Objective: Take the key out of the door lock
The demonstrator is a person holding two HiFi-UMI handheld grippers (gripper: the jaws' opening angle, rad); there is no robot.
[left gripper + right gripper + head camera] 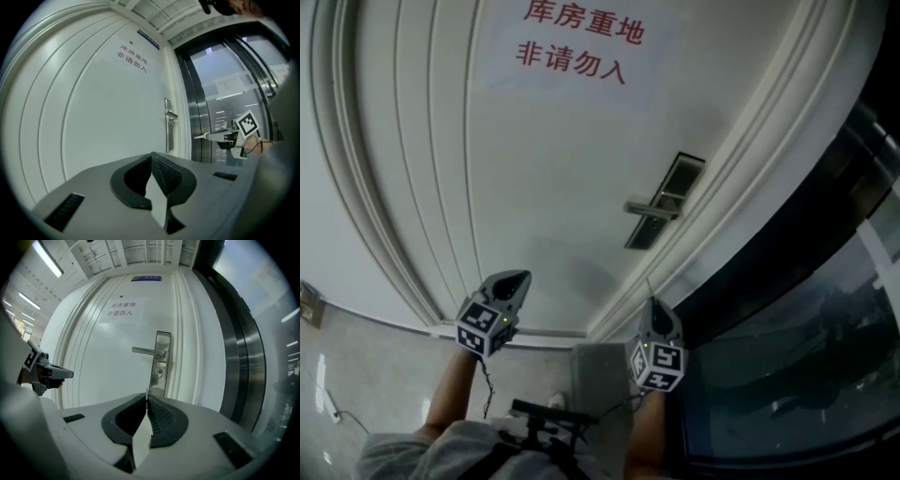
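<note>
A white door [534, 187] carries a steel lock plate [161, 359] with a lever handle [147, 351] and, below it, a keyhole [160, 373] that looks empty. My right gripper [147, 397] is shut on a thin metal key [147, 392], whose blade tip pokes out past the pads. It is back from the door, level with the lock. From the left gripper view the key [201, 137] sticks out of the right gripper [209, 136] towards the lock plate [168, 126]. My left gripper [151, 157] is shut with nothing in it, held left of the lock.
Red characters [581, 42] are printed high on the door. A dark glass and steel wall [806, 309] runs right of the door frame. Pale tiled floor [356, 375] lies below left. The person's forearms [455, 394] reach up from the bottom edge.
</note>
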